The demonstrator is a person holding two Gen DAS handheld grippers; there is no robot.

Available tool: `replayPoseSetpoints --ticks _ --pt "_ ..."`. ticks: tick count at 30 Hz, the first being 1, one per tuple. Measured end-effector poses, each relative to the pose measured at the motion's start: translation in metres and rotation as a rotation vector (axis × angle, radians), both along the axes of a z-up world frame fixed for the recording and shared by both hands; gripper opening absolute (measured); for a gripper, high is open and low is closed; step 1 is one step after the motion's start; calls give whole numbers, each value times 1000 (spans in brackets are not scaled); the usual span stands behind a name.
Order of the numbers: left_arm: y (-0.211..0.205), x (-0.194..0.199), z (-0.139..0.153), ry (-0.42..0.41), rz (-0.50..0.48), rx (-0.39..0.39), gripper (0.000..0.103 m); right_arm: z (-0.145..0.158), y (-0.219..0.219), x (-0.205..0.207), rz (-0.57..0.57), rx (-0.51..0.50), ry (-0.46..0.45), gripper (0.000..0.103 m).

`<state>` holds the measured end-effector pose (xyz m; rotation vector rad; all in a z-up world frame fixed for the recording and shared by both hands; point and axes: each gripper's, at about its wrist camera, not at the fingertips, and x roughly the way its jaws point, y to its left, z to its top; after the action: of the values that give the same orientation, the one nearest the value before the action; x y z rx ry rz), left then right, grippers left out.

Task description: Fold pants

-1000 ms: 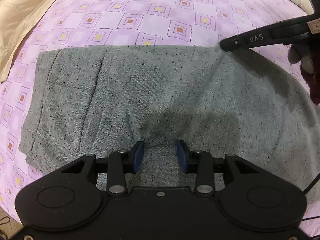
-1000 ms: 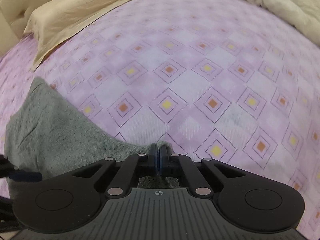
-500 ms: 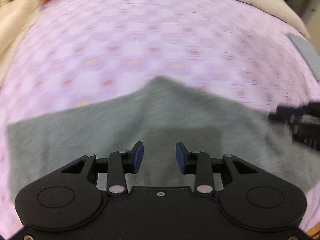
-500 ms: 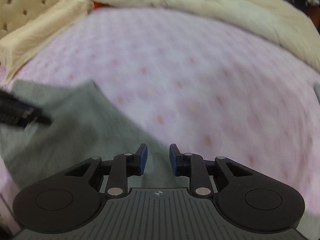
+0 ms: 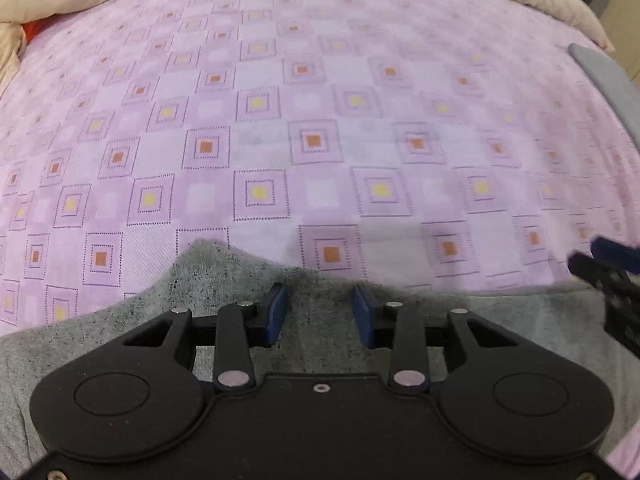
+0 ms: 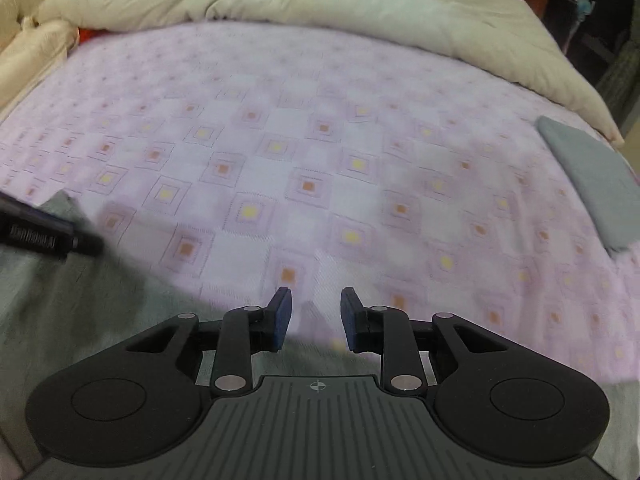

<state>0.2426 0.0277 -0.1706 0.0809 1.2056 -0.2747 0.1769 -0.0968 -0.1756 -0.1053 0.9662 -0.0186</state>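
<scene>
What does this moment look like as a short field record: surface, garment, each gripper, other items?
surface: bed with purple patterned sheet
garment: grey pants lying on the sheet at the near edge
left gripper: open, over the pants, gripping nothing
right gripper: open, at the pants' edge, gripping nothing
other items: folded grey cloth at the right side; cream duvet bunched at the far end
fold status: cannot tell from these views

Both cameras sit low and close over the gray pants (image 5: 120, 344), looking toward 12 o'clock across the same pink bedsheet (image 6: 320, 152) to the cream blanket (image 6: 360, 12).
</scene>
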Motion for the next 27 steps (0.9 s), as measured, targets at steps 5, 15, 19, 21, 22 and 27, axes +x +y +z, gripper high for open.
replayPoseSetpoints --ticks 5,15,19,21,22,27 --pt "-12 -40 17 -6 -74 -12 44 -14 -42 -61 -81 6 91 26" --pt "-84 -116 -2 120 -110 36 45 8 -191 -146 -409 34 44 33" --pt "-114 -129 -13 139 -51 85 46 23 -253 -161 -485 5 -23 34" --pt "-126 -130 -21 123 -4 118 49 22 -281 -161 -492 46 -26 35" --pt "-132 -129 -22 113 16 134 49 20 -293 -161 -485 78 -22 36" --pt "-134 -119 -25 130 111 123 50 0 -322 -148 -367 160 2 41"
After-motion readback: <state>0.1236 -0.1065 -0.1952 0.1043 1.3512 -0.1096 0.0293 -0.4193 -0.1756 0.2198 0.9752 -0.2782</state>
